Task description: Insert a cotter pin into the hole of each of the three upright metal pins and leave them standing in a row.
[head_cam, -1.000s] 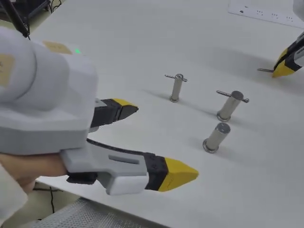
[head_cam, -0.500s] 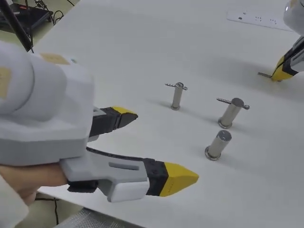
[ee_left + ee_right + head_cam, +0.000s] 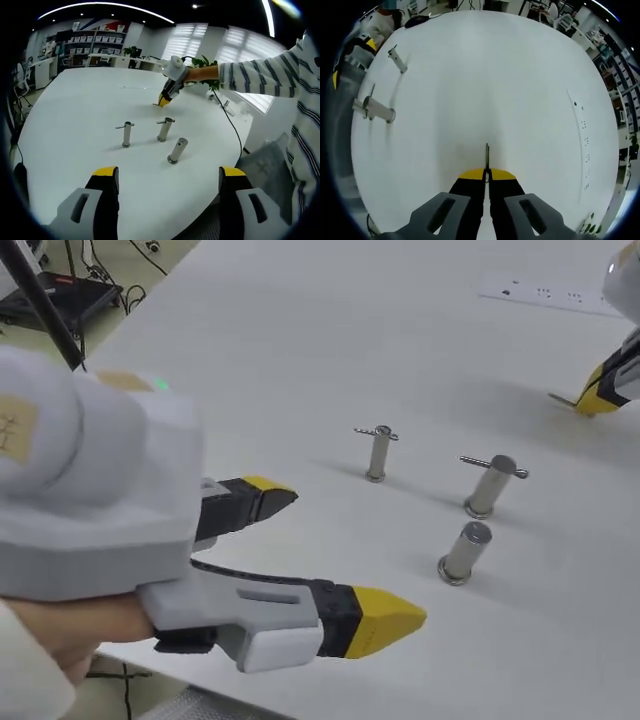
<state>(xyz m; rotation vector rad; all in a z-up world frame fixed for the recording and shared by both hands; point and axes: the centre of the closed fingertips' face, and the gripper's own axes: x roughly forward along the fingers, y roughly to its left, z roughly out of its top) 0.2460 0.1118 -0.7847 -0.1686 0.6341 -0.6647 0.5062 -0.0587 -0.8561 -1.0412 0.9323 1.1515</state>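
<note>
Between the earlier frames and now almost nothing on the table [image 3: 300,340] has moved: the whole head view has drifted a little, which is the headset and not the work, and the three upright pins stand where they stood. At the left, the left gripper [image 3: 350,556] hovers over the near edge of the table, its jaws spread wide and holding nothing, pointed towards the pins and well short of them. Next comes the left pin [image 3: 378,455], upright, with a cotter [image 3: 374,432] set crosswise through its head. The bare pin [image 3: 464,553] stands nearer the person, its hole not filled as far as can be seen. Just beyond it the right pin [image 3: 488,488] carries a second cotter [image 3: 492,464] through its top. Far to the right, well apart from all three, the right gripper [image 3: 598,400] sits low over the table with its jaws closed on the loose cotter pin [image 3: 487,155], which sticks out ahead of the tips; whether it touches the table I cannot tell. Two of three look done; the bare pin remains, and the three form a loose cluster more than a neat row.
</note>
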